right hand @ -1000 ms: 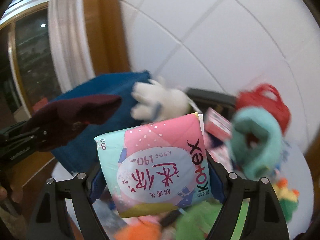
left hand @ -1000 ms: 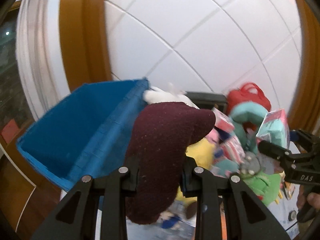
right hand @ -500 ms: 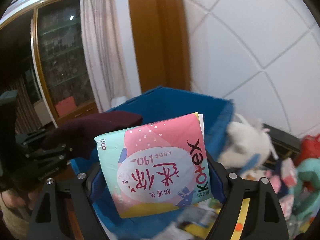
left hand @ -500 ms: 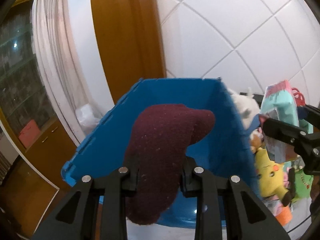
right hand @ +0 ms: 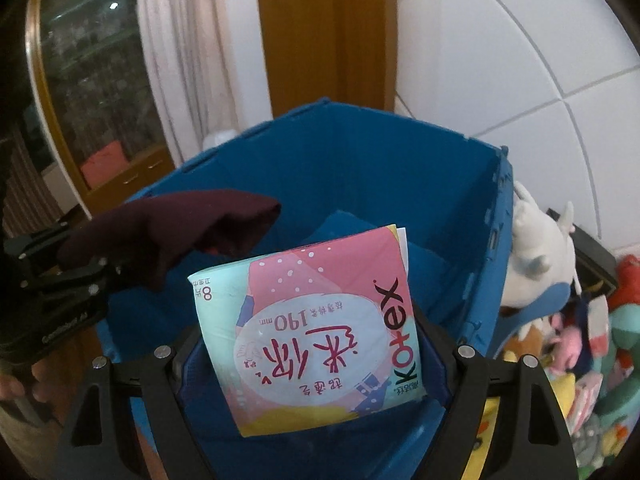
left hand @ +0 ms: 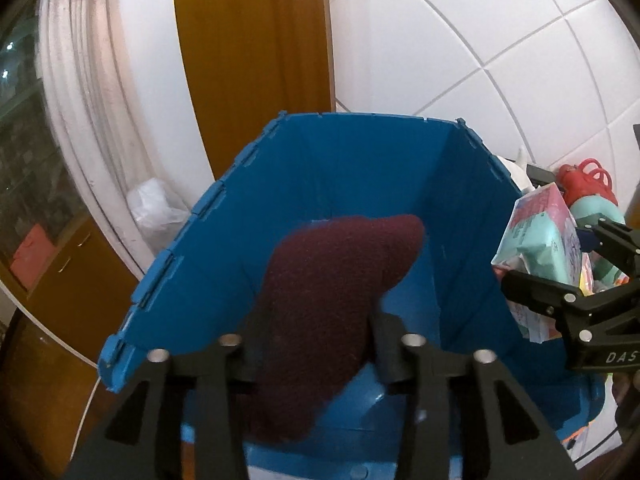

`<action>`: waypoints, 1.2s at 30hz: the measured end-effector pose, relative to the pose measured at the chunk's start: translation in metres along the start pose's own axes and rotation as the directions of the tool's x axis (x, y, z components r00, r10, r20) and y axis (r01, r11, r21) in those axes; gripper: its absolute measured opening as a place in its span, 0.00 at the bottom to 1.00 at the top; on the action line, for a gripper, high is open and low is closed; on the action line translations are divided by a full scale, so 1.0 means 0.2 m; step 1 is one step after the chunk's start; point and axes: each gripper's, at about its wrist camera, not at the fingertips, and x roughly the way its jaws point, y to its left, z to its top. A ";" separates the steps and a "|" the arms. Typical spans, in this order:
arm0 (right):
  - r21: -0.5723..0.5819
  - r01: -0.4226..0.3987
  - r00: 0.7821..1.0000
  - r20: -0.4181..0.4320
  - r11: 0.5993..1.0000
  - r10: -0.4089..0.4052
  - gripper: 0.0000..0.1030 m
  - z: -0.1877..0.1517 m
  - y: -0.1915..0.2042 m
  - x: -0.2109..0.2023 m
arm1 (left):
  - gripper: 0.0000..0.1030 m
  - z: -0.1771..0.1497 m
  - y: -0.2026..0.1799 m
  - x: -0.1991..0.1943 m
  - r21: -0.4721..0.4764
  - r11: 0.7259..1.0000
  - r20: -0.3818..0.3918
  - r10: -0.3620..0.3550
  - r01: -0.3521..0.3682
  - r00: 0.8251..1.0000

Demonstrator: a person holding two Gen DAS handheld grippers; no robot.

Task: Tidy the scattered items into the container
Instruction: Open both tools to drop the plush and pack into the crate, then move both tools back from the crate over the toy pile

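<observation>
Hanging over the blue crate (left hand: 360, 168) by white tiles (left hand: 500, 40), left tongs (left hand: 316, 340) pinch a maroon cloth (left hand: 336, 280), right tongs (right hand: 316, 352) a Kotex pack (right hand: 316, 320).

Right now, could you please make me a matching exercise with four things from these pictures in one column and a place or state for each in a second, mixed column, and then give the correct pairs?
Things:
1. maroon cloth
2. Kotex pack
3. blue container
4. white plush toy

Places or states:
A. outside the container, against its right wall
B. clamped in the right hand-held gripper
C. open, with blue walls standing up
D. clamped in the left hand-held gripper, above the container

Pairs: 1-D, 2-B, 3-C, 4-A
</observation>
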 end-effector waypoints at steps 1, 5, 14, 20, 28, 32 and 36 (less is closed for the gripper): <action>0.007 0.012 1.000 -0.002 1.000 -0.012 0.82 0.00 -0.01 0.01 | 0.69 0.00 -0.01 0.00 0.005 1.000 0.011 0.000 0.000 1.000; 0.021 0.047 0.999 -0.014 0.999 -0.047 0.90 0.01 -0.03 0.04 | 0.80 0.01 -0.02 0.01 0.018 1.000 0.016 0.000 0.000 1.000; 0.000 0.080 0.997 -0.016 0.997 -0.080 1.00 0.00 0.02 0.02 | 0.80 -0.01 0.01 0.05 0.028 1.000 -0.014 -0.001 0.001 1.000; -0.022 0.094 0.995 -0.021 0.995 -0.095 1.00 -0.02 0.07 -0.01 | 0.80 -0.05 0.01 0.00 0.035 0.999 -0.019 0.001 0.000 1.000; -0.015 0.099 0.995 -0.011 0.995 -0.099 1.00 -0.06 0.09 -0.09 | 0.80 -0.11 0.00 -0.09 0.018 1.000 -0.001 -0.017 0.017 1.000; -0.007 0.109 0.994 -0.005 0.994 -0.110 1.00 -0.10 0.09 -0.14 | 0.80 -0.15 -0.02 -0.11 0.022 1.000 -0.003 -0.013 0.013 1.000; 0.006 0.117 0.993 0.011 0.993 -0.117 1.00 -0.14 0.06 -0.20 | 0.80 -0.16 -0.07 -0.14 0.029 0.999 -0.001 -0.019 0.019 1.000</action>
